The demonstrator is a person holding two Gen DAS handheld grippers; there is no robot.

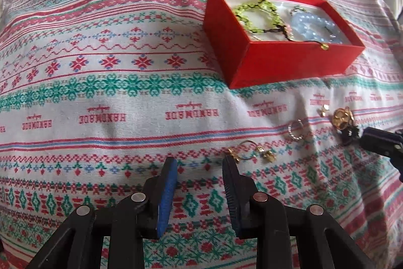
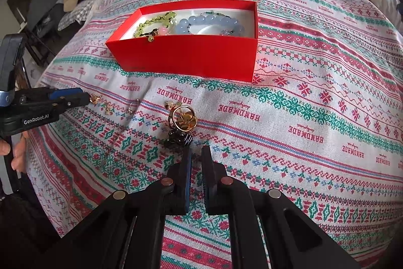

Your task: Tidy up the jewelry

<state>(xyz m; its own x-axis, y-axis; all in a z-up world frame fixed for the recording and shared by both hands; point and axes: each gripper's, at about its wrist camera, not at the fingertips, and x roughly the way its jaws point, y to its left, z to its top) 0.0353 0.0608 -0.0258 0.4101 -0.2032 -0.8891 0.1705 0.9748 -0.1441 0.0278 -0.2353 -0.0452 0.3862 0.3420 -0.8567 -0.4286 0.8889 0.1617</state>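
Red card box (image 2: 186, 59) holds my green (image 2: 153, 23) and blue bead bracelets (image 2: 209, 22); left tongs (image 1: 200, 163) gape, right tongs (image 2: 196, 151) stand narrowly apart, empty.

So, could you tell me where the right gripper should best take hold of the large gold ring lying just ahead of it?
Probably across the open gold hoop of the large gold ring, which appears to stand up off the cloth. Bring the right gripper in from above and its own near side, one finger through the hoop, avoiding the dark ornament below.
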